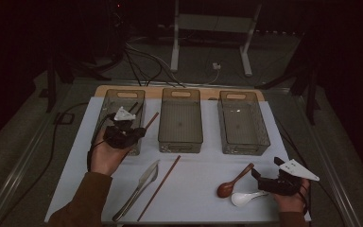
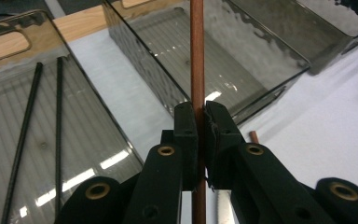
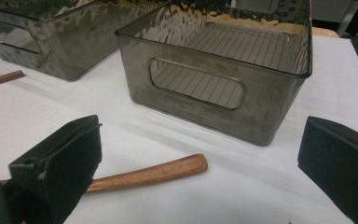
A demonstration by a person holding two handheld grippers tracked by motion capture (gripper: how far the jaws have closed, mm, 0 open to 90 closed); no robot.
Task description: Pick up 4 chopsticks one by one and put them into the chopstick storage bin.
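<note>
A brown chopstick [image 2: 197, 56] is pinched tight in the left tongs [image 2: 199, 116], at about ten o'clock on the worktop [image 1: 198, 189], over the left bin's [image 1: 118, 101] right rim; two black chopsticks [image 2: 58, 135] lie inside that bin. The right tongs [image 3: 200, 154] rest at four o'clock, jaws wide and empty, a wooden spoon [image 3: 154, 173] between them.

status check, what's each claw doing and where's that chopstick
Left claw shut on brown chopstick, lifted between left bin and middle bin. Right claw open by wooden spoon. Nothing blocking.
</note>
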